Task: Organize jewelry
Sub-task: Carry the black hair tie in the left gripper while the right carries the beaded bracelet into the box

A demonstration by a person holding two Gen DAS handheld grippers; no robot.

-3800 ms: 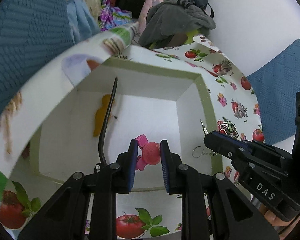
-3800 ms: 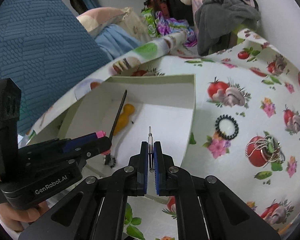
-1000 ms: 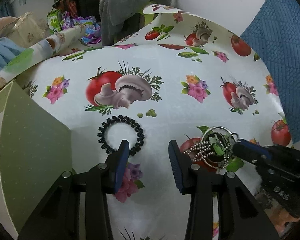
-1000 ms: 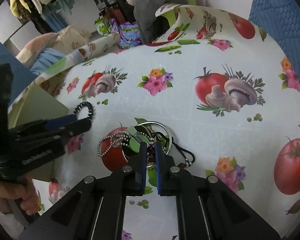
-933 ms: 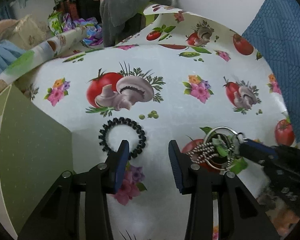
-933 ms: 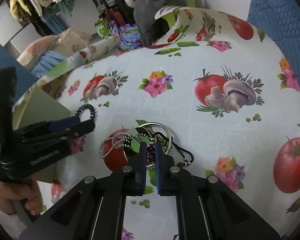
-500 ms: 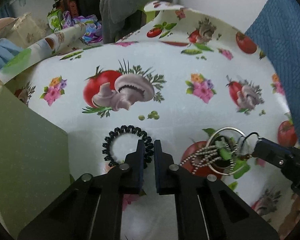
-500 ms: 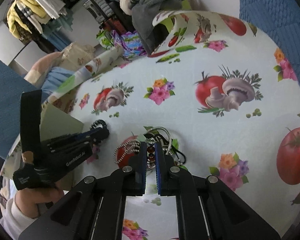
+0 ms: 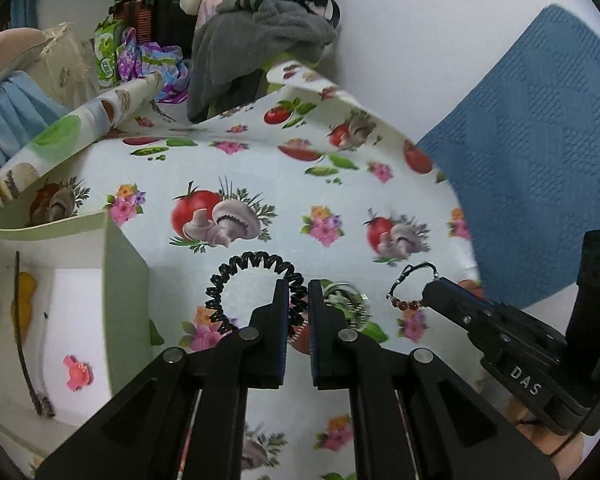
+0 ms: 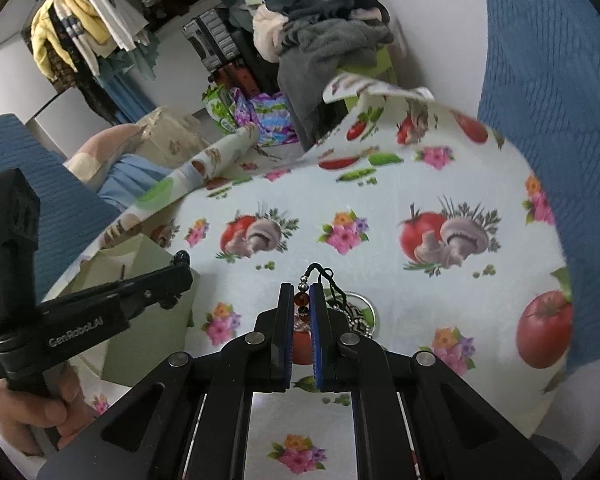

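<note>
Left tongs (image 9: 299, 300) clamped on the black spiral hair tie (image 9: 252, 284), lifted over the tabletop (image 9: 260, 168). Right tongs (image 10: 300, 300) clamped on the beaded bracelet (image 10: 302, 300), its cord sticking out toward 12 o'clock. Green box (image 9: 126, 276) at 9 o'clock of the hair tie, pink clip (image 9: 76, 372) inside.

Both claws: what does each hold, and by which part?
Left claw: black spiral hair tie, pinched at its right side. Right claw: dark-corded red-bead bracelet, gripped on its beads.
</note>
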